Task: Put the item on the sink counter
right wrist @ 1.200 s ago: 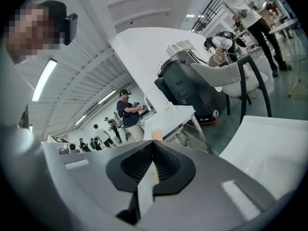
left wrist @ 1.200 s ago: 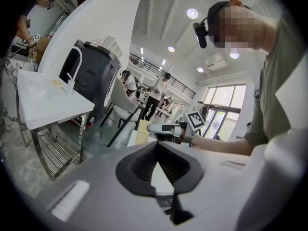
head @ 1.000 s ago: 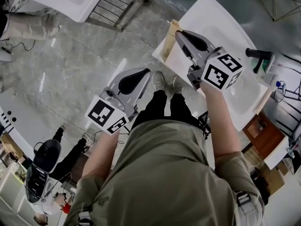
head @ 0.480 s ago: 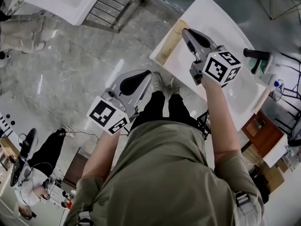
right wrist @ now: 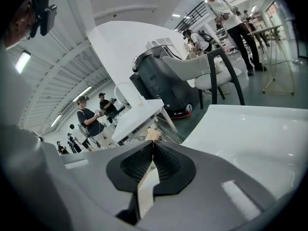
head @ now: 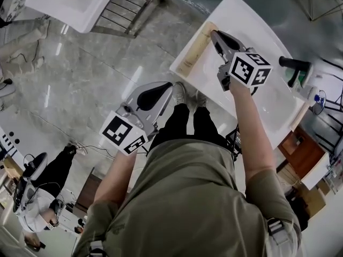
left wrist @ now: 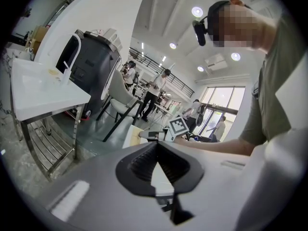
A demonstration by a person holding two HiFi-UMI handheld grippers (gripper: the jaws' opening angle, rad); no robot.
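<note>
A long pale wooden strip lies along the left edge of the white sink counter. My right gripper is at the strip's far end, jaws shut on it. In the right gripper view the strip pokes out past the closed tips of the right gripper. My left gripper hangs over the floor left of the counter, shut and with nothing in it. In the left gripper view the left gripper points toward the strip and the right gripper's marker cube.
A black faucet stands at the counter's right side. A second white sink table on a metal frame is at the upper left. My shoes are at the counter's front edge. Other people stand at the lower left.
The right gripper has moved right and farther over the counter, taking the strip's far end with it; the strip now lies flatter along the edge. The left gripper has barely moved.
</note>
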